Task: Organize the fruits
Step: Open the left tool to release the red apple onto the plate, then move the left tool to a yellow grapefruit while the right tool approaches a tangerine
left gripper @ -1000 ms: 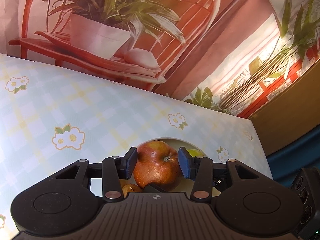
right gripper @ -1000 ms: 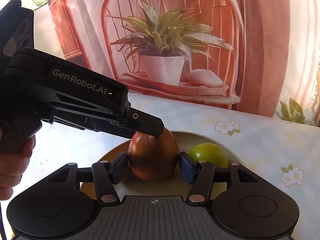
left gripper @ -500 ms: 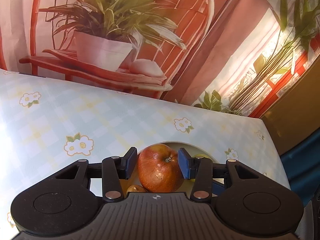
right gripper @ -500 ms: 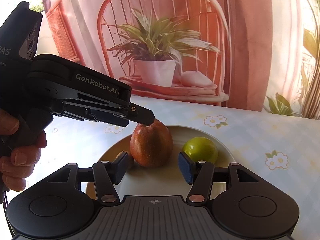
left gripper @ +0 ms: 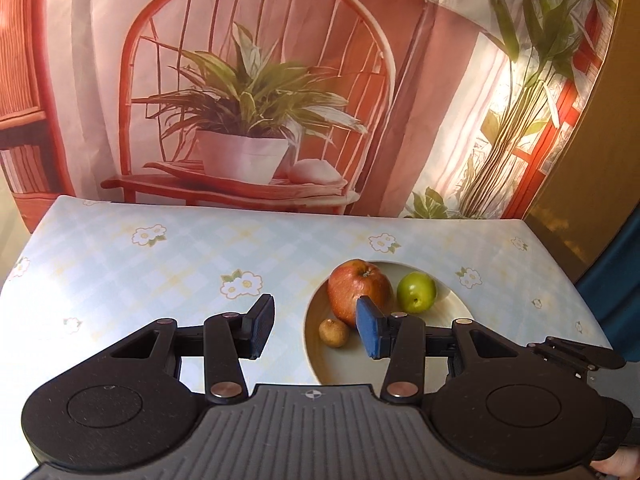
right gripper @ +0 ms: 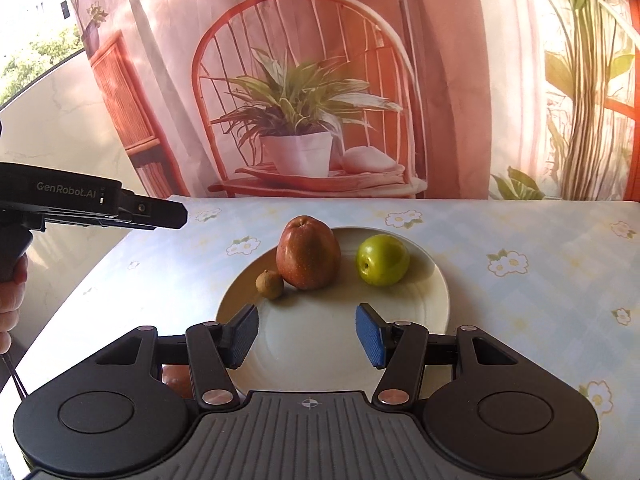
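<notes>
A cream plate (right gripper: 424, 292) on the flowered tablecloth holds a red apple (right gripper: 308, 254), a green round fruit (right gripper: 382, 260) and a small brown fruit (right gripper: 271, 285). My right gripper (right gripper: 307, 340) hovers over the plate's near half, open and empty, short of all three fruits. In the left wrist view the apple (left gripper: 358, 292), green fruit (left gripper: 416, 292) and brown fruit (left gripper: 334, 333) sit on the plate (left gripper: 452, 308) to the right. My left gripper (left gripper: 316, 330) is open with nothing between its pads, left of the plate. From the right wrist view it shows side-on (right gripper: 172, 216).
A reddish round thing (right gripper: 176, 378) peeks out under my right gripper's left finger, beside the plate. The tablecloth (left gripper: 160, 272) stretches left of the plate. A printed backdrop hangs behind the far table edge. A hand (right gripper: 12, 292) grips the left tool.
Both grippers have drawn back and up from the red apple, which stays on the plate. The left gripper has swung off to the left. Their openings look unchanged.
</notes>
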The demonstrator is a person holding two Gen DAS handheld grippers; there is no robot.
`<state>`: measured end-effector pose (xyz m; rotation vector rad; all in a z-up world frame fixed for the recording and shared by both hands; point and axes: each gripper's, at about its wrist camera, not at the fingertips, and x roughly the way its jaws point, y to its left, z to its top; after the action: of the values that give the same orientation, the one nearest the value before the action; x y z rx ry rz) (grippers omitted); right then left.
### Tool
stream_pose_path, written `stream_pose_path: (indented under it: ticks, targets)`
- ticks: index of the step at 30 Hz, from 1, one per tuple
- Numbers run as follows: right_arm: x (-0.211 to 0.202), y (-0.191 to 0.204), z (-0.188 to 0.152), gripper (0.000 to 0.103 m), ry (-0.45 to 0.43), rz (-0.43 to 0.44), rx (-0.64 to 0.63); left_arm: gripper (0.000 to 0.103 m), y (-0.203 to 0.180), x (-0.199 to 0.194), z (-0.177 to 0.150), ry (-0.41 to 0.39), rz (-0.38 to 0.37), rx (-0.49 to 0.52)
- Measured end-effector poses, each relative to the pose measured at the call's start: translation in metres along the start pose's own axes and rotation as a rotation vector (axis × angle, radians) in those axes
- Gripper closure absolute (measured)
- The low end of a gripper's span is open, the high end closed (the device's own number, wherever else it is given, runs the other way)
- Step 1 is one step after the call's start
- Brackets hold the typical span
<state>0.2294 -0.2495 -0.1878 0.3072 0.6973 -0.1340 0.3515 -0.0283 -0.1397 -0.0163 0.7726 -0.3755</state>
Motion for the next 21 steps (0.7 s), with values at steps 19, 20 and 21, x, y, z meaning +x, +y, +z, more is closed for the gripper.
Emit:
stream_pose_path:
  ticks: [19,20,21]
  targets:
    - [-0.056,0.030,-0.067,0.053,0.003,-0.020,0.038,0.056,0.001,-0.083,-0.080,-0.044,0.026,0.045]
    - [-0.057,0.031,-0.069,0.054,0.006,-0.026,0.033,0.056,0.002,-0.084,-0.083,-0.042,0.016,0.036]
    - [-0.057,0.033,-0.071,0.054,0.011,-0.032,0.025,0.056,0.003,-0.085,-0.086,-0.034,0.004,0.025]
